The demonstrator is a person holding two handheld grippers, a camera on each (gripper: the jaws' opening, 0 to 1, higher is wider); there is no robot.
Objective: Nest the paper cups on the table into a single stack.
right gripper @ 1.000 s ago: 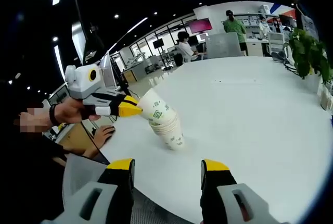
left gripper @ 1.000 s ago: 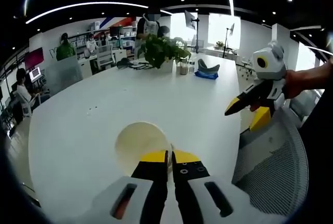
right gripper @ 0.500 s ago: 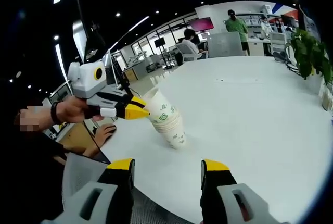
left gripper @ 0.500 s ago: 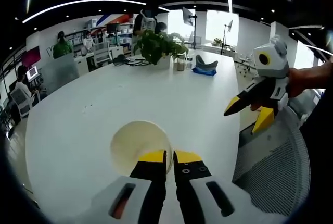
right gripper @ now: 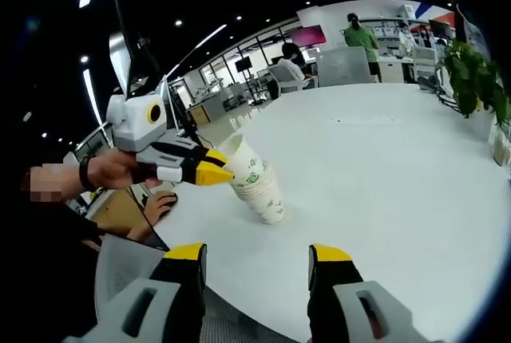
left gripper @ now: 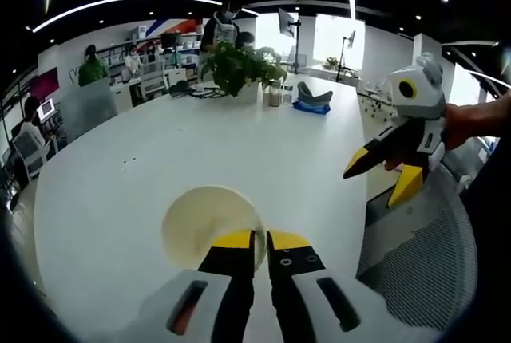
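Stack of nested white paper cups (right gripper: 254, 183) stood tilted on the round white counter (right gripper: 383, 167), near its edge. Left gripper (right gripper: 214, 168) closed on the stack's rim from the left in the right gripper view. Right gripper (left gripper: 385, 177) hung open beside the counter edge, over a grey mesh chair (left gripper: 423, 255). Potted green plant (left gripper: 236, 68) sat on the far side.

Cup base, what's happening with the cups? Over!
Left gripper shut on cup stack rim. Right gripper open, apart from it. Stack tilted, base on table. Nothing in the way.
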